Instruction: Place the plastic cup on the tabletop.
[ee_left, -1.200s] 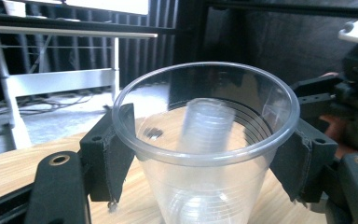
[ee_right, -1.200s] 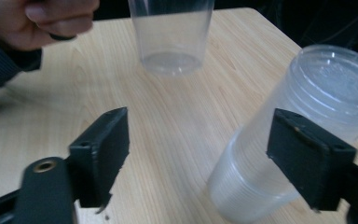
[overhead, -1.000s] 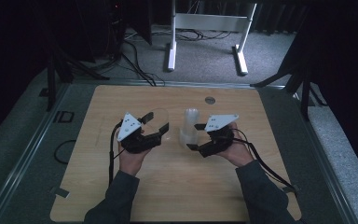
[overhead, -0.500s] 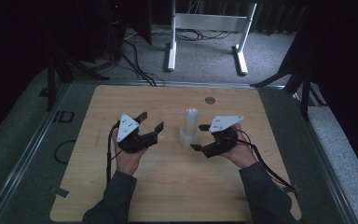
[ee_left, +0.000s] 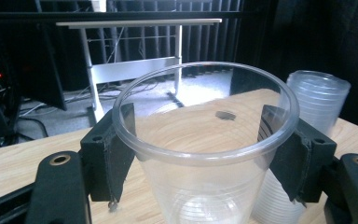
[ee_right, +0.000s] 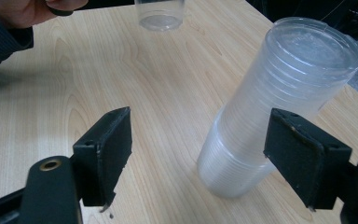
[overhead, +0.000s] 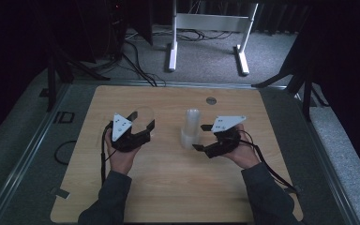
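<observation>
The left gripper's (overhead: 143, 123) fingers (ee_left: 109, 156) clamp a single cup (ee_left: 205, 154), now drawn clear of the stack (overhead: 190, 129) it was beside a second ago. The right gripper (overhead: 200, 140) stands open around the stack on the worktop (overhead: 178, 187); one cup looks separated.

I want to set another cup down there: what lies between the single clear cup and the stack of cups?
Nothing lies there: in the high view, bare wooden table separates the single cup, clamped in the left gripper, from the stack.
</observation>
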{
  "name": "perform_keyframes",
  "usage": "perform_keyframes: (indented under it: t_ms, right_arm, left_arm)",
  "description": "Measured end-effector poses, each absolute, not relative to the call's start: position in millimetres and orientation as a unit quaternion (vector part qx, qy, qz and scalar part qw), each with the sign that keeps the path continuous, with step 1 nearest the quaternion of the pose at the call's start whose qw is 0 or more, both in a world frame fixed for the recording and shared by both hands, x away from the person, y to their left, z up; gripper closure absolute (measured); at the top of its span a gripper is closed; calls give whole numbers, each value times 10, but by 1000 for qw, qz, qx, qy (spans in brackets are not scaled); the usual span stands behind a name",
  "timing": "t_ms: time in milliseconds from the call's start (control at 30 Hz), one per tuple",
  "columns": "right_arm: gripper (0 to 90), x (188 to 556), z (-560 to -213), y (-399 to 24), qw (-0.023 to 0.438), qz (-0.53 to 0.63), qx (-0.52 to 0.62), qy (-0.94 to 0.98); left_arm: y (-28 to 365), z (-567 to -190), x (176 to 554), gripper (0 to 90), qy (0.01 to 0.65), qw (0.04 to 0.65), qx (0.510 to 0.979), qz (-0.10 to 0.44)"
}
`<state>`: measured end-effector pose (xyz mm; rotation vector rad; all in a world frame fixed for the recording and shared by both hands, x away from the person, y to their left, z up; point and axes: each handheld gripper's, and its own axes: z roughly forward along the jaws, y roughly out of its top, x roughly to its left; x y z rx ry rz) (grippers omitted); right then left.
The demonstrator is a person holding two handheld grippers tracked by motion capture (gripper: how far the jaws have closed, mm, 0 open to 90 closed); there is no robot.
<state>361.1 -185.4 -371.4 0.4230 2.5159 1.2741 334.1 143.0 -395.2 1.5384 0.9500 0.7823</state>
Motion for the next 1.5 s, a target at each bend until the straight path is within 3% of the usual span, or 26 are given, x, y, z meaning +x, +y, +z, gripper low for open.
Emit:
perform_keyframes:
  t_ms: [1500]
  right_arm:
    - [229,3611,-3754,-1910,139,441,153,873]
  left_arm:
    - [1677,-4335,3576,290,468,504,630,360]
